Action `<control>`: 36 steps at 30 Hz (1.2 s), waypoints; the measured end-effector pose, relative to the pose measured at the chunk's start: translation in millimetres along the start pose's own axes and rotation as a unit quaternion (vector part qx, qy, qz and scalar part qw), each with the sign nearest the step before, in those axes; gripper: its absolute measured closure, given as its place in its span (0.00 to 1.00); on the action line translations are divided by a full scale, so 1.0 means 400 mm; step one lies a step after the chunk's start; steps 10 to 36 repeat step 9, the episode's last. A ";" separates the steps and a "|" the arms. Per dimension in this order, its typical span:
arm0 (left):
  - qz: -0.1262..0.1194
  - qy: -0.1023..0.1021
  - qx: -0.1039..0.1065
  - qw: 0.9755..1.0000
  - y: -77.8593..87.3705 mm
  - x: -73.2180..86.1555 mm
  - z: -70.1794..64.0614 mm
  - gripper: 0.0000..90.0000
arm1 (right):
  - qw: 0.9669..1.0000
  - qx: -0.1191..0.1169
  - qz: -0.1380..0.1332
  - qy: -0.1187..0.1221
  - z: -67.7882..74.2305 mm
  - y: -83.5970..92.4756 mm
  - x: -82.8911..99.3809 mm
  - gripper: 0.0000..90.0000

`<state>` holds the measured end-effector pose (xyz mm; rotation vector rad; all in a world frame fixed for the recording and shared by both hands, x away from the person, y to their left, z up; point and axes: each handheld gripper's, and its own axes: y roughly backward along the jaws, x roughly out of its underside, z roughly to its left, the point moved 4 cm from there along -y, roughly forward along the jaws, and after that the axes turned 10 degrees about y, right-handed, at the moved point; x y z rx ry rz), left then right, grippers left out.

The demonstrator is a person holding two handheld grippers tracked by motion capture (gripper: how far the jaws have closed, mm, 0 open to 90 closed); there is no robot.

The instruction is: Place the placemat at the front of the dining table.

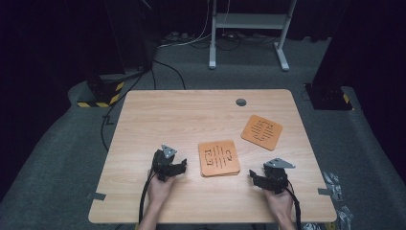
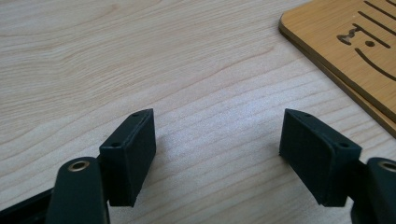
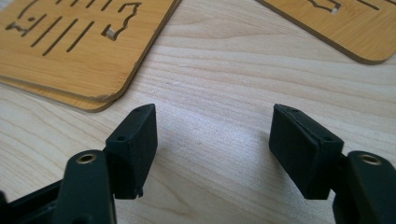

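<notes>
Pale wood counter (image 1: 191,115) carries two orange-brown boards: a stacked pair (image 1: 219,158) at six o'clock of centre, between our grippers, and a single mat (image 1: 261,132) at three. We judge them thin, stiff and light, best pinched at an edge. No readable writing, just cut slots. Left gripper (image 2: 217,135) and right gripper (image 3: 212,130) fingers gape, empty.
</notes>
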<state>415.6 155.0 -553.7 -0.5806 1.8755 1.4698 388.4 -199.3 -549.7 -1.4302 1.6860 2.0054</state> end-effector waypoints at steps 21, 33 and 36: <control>0.000 0.000 0.000 1.000 0.000 0.000 0.000 0.30 | 1.000 0.015 0.018 0.018 0.010 -0.011 -0.004 0.18; 0.000 0.000 0.000 1.000 0.000 0.000 0.000 0.30 | 1.000 0.015 0.018 0.018 0.010 -0.011 -0.004 0.18; 0.000 0.000 0.000 1.000 0.000 0.000 0.000 0.30 | 1.000 0.015 0.018 0.018 0.010 -0.011 -0.004 0.18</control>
